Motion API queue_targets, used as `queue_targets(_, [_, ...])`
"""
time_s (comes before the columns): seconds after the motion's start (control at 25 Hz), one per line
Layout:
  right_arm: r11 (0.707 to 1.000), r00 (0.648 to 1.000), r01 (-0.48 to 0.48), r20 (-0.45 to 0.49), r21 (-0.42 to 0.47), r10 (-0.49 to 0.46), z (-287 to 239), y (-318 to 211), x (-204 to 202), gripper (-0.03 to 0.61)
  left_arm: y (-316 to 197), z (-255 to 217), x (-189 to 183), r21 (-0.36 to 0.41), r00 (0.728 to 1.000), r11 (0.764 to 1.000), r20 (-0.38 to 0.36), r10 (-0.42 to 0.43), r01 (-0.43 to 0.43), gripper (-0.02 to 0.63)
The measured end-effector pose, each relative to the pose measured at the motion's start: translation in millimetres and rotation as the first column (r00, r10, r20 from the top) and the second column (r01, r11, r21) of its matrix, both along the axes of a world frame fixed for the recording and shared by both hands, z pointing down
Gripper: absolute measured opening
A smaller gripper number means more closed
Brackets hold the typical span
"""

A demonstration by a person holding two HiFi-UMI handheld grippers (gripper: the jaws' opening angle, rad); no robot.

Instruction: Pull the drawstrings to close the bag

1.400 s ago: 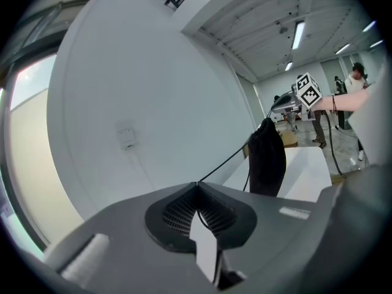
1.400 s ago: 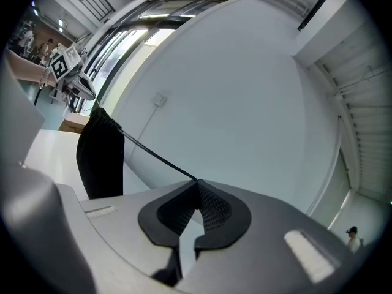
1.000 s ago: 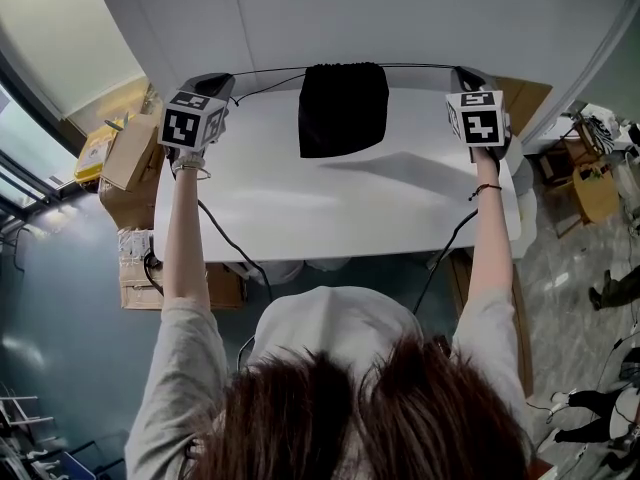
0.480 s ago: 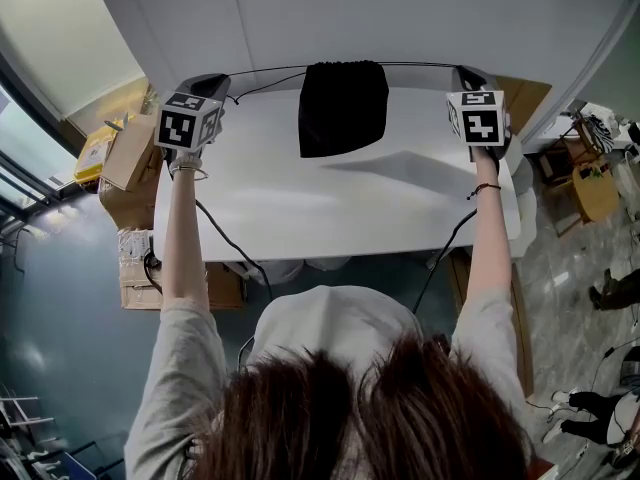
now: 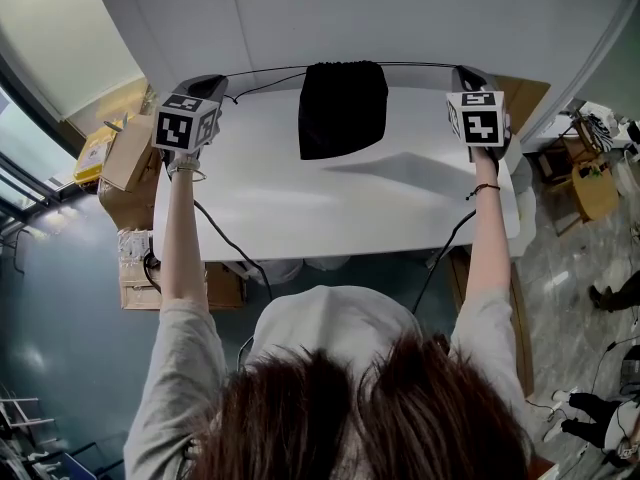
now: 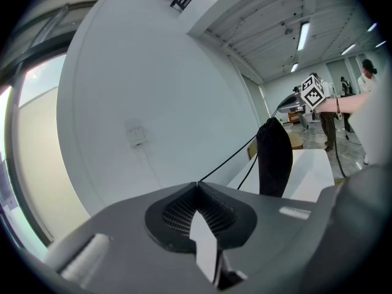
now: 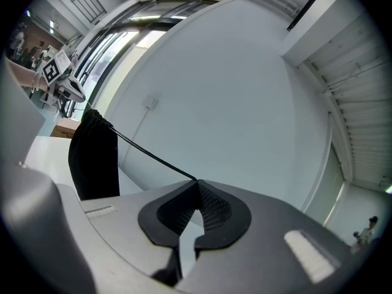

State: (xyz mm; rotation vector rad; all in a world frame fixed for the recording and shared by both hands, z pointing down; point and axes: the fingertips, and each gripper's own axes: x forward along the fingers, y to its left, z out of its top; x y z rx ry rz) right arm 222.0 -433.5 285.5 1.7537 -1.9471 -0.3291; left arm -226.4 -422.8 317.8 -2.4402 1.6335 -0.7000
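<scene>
A black drawstring bag (image 5: 343, 108) hangs by its cinched top at the far edge of the white table (image 5: 330, 198). Its black drawstrings (image 5: 262, 71) run taut out to both sides. My left gripper (image 5: 212, 84) is held up at the table's far left corner, shut on the left drawstring (image 6: 233, 155). My right gripper (image 5: 462, 73) is at the far right corner, shut on the right drawstring (image 7: 147, 154). In the left gripper view the bag (image 6: 274, 158) hangs to the right; in the right gripper view the bag (image 7: 93, 155) hangs to the left.
A white wall (image 5: 340, 18) stands right behind the table. Cardboard boxes (image 5: 125, 153) lie on the floor to the left, a box (image 5: 590, 188) and clutter to the right. Black cables (image 5: 235, 258) trail from both grippers over the near table edge.
My left gripper has drifted slightly further left and back, keeping the string taut. The bag and the right gripper have not visibly moved.
</scene>
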Motion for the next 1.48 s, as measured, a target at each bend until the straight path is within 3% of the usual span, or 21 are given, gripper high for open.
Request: queue_targets(1.48, [1.000, 1.000, 0.018, -0.010, 0.025, -0.017, 0, 13, 17, 0.012, 16, -11, 14, 0.045, 0.999, 0.999, -0.035, -0.028, 0.030, 0.003])
